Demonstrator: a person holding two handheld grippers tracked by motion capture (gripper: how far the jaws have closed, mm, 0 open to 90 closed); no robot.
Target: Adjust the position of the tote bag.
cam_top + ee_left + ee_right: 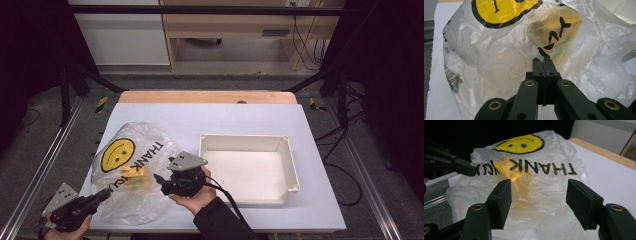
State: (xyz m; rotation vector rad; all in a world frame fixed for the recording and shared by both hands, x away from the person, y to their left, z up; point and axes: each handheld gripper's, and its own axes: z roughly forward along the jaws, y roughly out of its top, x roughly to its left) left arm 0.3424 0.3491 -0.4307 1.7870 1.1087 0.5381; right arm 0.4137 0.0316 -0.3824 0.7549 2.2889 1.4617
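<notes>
A thin white plastic bag (134,150) with a yellow smiley face and black "THANK YOU" print lies crumpled on the left of the white table. Something yellow (135,175) shows through its film, its shape unclear. My left gripper (106,192) reaches in from the bottom left; in the left gripper view its jaws (544,61) are pressed together with a fold of the bag (506,50) pinched at their tips. My right gripper (159,183) is held beside the bag's right edge, pointing left. Its jaws (539,187) stand wide apart, with the bag (544,167) ahead of them and nothing gripped.
An empty white rectangular tray (245,136) sits right of centre on the table (225,117). A wooden strip runs along the table's far edge. Dark frame rails flank both sides. The left gripper (472,170) shows at the left of the right gripper view.
</notes>
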